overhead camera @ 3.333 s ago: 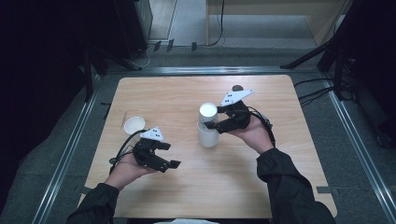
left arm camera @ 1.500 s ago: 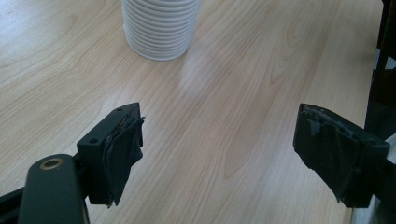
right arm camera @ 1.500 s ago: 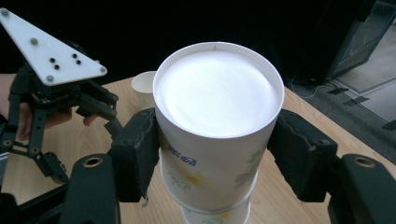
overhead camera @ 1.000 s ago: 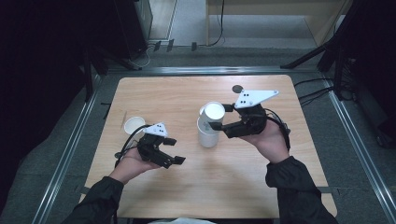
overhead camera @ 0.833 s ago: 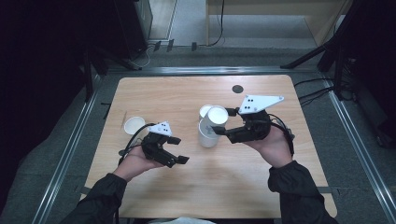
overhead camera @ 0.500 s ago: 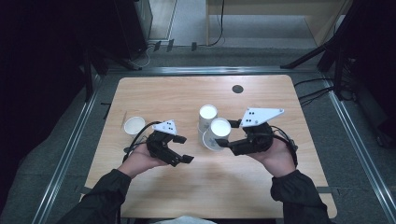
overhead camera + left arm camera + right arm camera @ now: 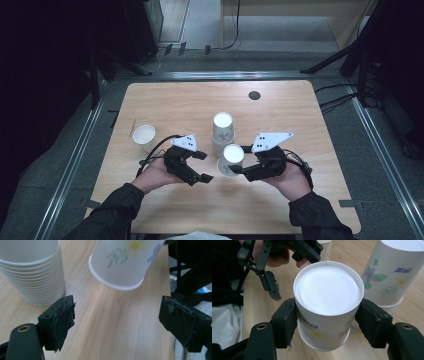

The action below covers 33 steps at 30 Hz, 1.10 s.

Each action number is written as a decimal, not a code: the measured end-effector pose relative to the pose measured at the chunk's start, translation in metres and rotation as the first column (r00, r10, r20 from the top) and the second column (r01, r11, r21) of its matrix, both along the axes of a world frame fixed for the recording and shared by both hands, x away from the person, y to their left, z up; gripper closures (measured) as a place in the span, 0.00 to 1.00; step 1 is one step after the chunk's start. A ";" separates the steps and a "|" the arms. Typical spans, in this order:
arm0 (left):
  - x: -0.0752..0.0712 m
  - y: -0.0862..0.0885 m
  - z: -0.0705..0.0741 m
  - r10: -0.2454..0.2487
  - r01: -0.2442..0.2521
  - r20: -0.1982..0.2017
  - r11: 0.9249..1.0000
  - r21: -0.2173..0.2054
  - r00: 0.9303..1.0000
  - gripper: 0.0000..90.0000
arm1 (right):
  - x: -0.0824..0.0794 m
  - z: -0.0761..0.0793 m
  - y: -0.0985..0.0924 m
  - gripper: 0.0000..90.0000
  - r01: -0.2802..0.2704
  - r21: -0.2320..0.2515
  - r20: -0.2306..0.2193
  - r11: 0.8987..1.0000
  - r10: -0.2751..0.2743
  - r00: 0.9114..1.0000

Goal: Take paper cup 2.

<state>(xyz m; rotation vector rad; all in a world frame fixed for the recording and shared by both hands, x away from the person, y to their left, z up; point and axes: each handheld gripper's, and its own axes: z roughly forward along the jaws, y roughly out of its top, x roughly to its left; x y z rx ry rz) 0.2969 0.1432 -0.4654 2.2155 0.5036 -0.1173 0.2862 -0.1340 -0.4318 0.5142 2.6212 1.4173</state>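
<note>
Lower centre of frame: right tool [image 7: 239, 169] clamps inverted paper cup [image 7: 232, 159]; left tool [image 7: 202, 167] spread wide, just opening, empty.

Light wooden table [image 7: 320, 210] stands on grey carpeted floor [image 7: 200, 22], bordered by metal rails [image 7: 70, 165]. Beyond the table: dark cabinet [image 7: 142, 25], wooden furniture [image 7: 295, 15], trailing cables [image 7: 232, 25]. Surroundings dim.
</note>
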 end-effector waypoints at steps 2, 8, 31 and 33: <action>0.000 -0.002 -0.001 -0.007 0.007 -0.002 1.000 -0.001 1.000 0.15 | 0.001 -0.002 0.004 0.39 -0.011 0.006 -0.014 1.000 0.011 1.000; 0.000 -0.003 -0.003 -0.007 0.007 -0.015 1.000 -0.020 1.000 0.14 | 0.002 -0.005 0.015 0.39 -0.044 0.018 -0.041 0.999 0.045 0.998; -0.002 -0.007 -0.003 -0.035 0.034 -0.006 0.998 -0.051 0.999 0.15 | 0.001 -0.005 0.034 0.39 -0.099 0.105 -0.094 0.989 0.109 0.990; -0.002 -0.007 -0.003 -0.037 0.037 -0.002 0.998 -0.050 0.999 0.15 | 0.001 -0.004 0.034 0.39 -0.101 0.108 -0.093 0.989 0.111 0.990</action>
